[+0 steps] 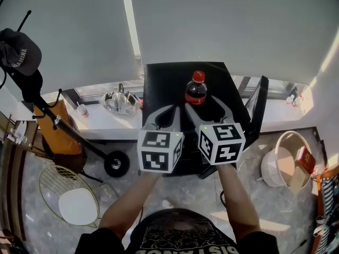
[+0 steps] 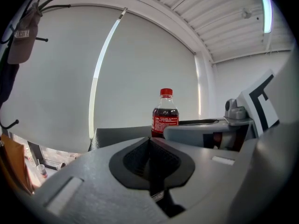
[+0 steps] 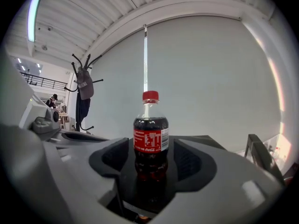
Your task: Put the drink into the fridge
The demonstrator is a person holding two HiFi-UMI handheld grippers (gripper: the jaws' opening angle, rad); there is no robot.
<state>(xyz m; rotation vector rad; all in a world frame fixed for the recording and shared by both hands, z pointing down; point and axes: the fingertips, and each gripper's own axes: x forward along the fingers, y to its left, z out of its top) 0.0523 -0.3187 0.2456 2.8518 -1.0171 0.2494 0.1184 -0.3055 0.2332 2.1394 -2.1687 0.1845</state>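
Nearest you, your left hand-held gripper (image 1: 173, 110) has its jaws pressed together with nothing between them; its own view shows the dark pads (image 2: 140, 160) meeting along one line. Just to its right, your right hand-held gripper (image 1: 201, 103) stands wide, one jaw on either side of the clear plastic cola bottle with the red cap and red label (image 1: 196, 89). In the right gripper view the ribbed pads (image 3: 189, 160) stay clear of the bottle, with a gap on each side.

The bottle stands upright on the flat top of the black box-shaped cabinet (image 1: 164, 83), towards its far edge and a little right of centre. From the left gripper view it rises just beyond and slightly right of the closed jaw tips.

Beyond the cabinet runs a white window ledge (image 1: 98, 118) carrying small clutter, and behind that hang white roller blinds (image 1: 222, 25). Far left, a dark cap (image 1: 18, 49) hangs on a black coat stand.
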